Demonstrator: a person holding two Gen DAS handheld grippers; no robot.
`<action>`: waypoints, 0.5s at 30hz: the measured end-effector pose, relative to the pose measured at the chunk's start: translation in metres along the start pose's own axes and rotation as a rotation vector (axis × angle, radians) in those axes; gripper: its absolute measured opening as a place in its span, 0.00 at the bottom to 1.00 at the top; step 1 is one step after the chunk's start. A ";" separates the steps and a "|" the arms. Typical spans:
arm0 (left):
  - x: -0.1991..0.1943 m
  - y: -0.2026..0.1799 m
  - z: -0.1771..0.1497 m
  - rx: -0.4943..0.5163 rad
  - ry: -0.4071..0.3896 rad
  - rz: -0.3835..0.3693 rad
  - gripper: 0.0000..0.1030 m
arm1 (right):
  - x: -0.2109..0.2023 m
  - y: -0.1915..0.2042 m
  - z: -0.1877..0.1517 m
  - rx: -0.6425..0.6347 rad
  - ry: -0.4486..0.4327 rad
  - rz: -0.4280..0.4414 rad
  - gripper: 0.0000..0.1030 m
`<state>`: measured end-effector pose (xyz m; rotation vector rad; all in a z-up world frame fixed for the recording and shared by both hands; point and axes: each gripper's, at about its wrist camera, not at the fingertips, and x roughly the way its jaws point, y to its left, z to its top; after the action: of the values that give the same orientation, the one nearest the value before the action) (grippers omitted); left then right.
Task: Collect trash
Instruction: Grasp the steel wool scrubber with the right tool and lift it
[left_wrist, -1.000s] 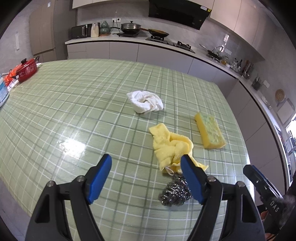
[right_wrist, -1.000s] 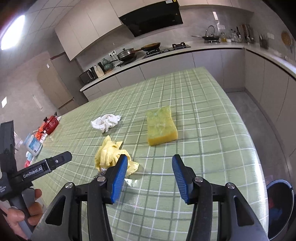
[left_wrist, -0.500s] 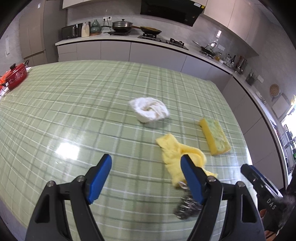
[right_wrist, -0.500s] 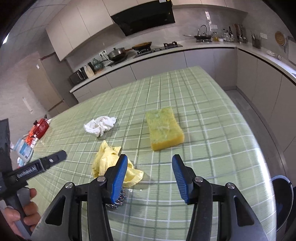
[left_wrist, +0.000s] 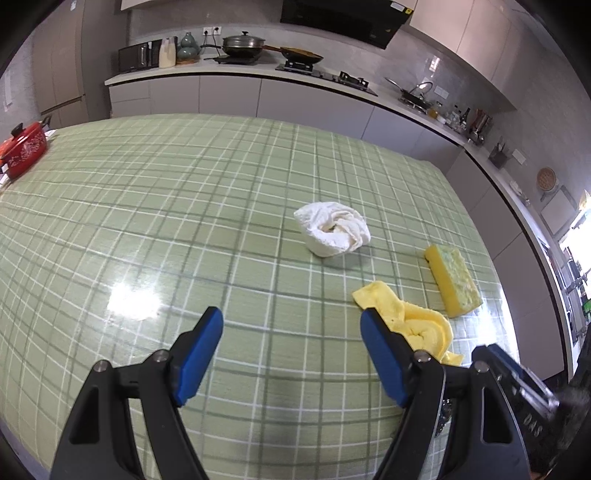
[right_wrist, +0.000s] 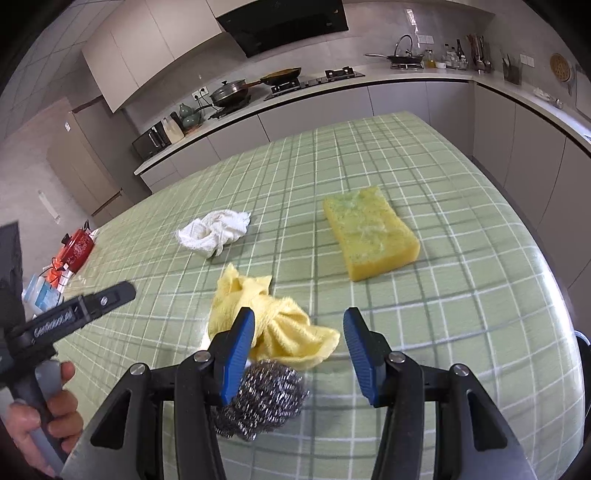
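Four bits of trash lie on the green checked counter (right_wrist: 461, 314): left to right, a white rag (right_wrist: 212, 236), a yellow cloth (right_wrist: 273, 325) touching a steel scourer (right_wrist: 264, 400), and a sponge (right_wrist: 371, 236). Both the left hand-held gripper (left_wrist: 291, 350) and the right hand-held gripper (right_wrist: 299, 354) hang spread and empty above the counter.

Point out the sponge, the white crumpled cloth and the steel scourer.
sponge (right_wrist: 369, 232), right wrist view, top face.
white crumpled cloth (left_wrist: 332, 229), left wrist view, middle folds.
steel scourer (right_wrist: 266, 398), right wrist view, its coiled middle.

- White crumpled cloth (right_wrist: 212, 232): far left.
- Yellow sponge (right_wrist: 371, 236): flat, far right.
- Yellow rag (right_wrist: 273, 325): bunched, near.
- Steel scourer (right_wrist: 262, 400): nearest, touching the rag.
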<state>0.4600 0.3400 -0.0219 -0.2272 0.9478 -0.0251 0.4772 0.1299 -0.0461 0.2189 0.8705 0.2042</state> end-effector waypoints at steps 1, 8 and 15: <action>0.002 -0.001 0.000 0.004 0.007 -0.005 0.76 | -0.001 0.001 -0.003 0.001 0.001 0.002 0.51; 0.005 -0.014 -0.007 0.050 0.023 -0.021 0.76 | 0.003 0.011 -0.024 0.021 0.046 0.038 0.51; -0.001 -0.012 -0.018 0.058 0.030 -0.016 0.76 | 0.004 0.026 -0.037 -0.011 0.067 0.048 0.51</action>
<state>0.4459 0.3247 -0.0290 -0.1807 0.9735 -0.0707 0.4485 0.1597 -0.0649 0.2235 0.9313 0.2628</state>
